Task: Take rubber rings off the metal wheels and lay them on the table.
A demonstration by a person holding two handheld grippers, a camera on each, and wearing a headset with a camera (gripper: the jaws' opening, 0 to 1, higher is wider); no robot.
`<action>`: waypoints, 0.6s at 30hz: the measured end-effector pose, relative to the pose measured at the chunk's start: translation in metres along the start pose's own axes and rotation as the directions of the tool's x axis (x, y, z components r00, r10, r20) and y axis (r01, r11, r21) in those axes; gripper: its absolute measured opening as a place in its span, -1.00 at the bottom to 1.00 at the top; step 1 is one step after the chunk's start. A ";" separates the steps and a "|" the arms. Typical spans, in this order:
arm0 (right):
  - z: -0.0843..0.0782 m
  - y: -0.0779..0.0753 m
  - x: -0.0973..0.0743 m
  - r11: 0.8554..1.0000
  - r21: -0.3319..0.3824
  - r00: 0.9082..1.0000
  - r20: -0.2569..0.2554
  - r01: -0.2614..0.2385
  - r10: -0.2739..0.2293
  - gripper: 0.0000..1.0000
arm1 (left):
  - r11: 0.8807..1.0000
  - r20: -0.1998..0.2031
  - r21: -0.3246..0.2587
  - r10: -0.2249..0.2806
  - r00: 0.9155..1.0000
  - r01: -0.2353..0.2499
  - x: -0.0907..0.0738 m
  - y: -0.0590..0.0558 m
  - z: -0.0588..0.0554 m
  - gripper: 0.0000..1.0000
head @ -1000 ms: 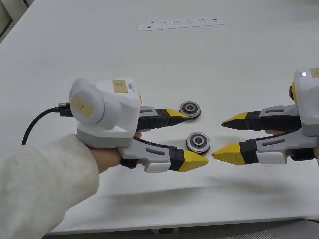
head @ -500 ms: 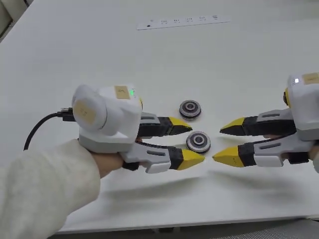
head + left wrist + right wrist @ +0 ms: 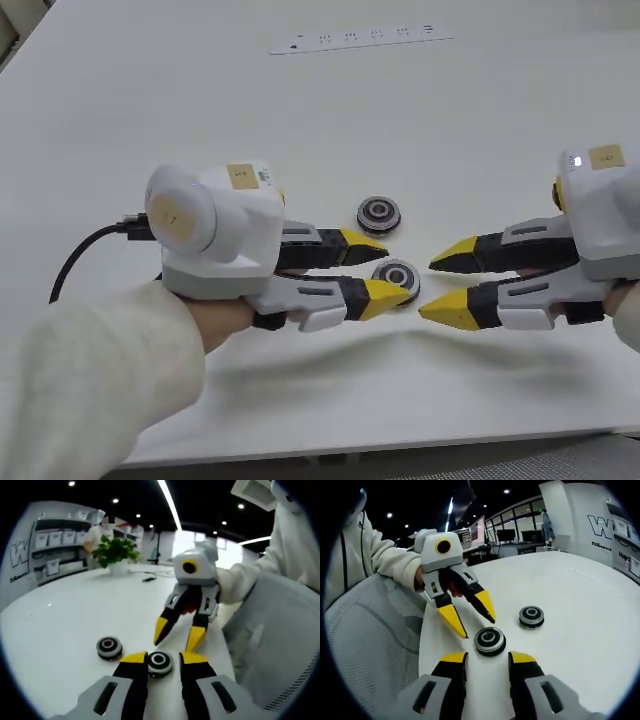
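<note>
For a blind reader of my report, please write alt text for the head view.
The left gripper and right gripper, both open, face each other over a white table, a wheel between the left jaws. A second wheel lies beyond.

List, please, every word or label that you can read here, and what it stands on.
"W": on the wall; the smaller line beneath is blurred.
Stickers on the left gripper and right gripper: too small to read.
Marks on the socket strip: too small.
</note>
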State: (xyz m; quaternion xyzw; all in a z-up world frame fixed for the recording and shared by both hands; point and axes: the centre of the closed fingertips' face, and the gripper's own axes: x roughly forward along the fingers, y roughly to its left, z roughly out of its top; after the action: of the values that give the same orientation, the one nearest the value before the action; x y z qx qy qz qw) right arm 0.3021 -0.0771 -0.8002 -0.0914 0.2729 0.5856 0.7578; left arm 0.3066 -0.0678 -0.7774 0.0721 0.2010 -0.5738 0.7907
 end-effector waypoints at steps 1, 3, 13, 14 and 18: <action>0.001 0.000 0.000 1.000 -0.003 1.000 0.003 0.001 -0.001 -0.44 | 1.000 -0.002 0.004 0.003 1.000 -0.003 0.001 0.000 0.000 -0.52; 0.002 0.000 0.000 1.000 -0.005 1.000 0.008 0.001 -0.001 -0.47 | 1.000 -0.012 0.019 0.015 1.000 -0.015 0.004 0.002 -0.002 -0.58; 0.001 -0.002 0.004 1.000 -0.007 1.000 0.001 0.011 -0.011 -0.54 | 0.999 -0.042 0.027 0.040 0.998 -0.039 0.007 0.008 -0.010 -0.64; 0.001 -0.002 0.005 1.000 -0.008 1.000 -0.001 0.010 -0.010 -0.54 | 0.999 -0.045 0.028 0.040 0.998 -0.039 0.008 0.008 -0.011 -0.64; 0.002 -0.001 0.007 1.000 -0.020 1.000 -0.008 0.007 -0.007 -0.55 | 0.998 -0.049 0.050 0.047 0.998 -0.044 0.010 0.008 -0.011 -0.66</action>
State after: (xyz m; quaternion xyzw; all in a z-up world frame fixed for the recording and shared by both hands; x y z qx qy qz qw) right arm 0.3046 -0.0704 -0.8029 -0.1020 0.2697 0.5850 0.7580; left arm 0.3143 -0.0697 -0.7921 0.1103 0.2052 -0.5584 0.7962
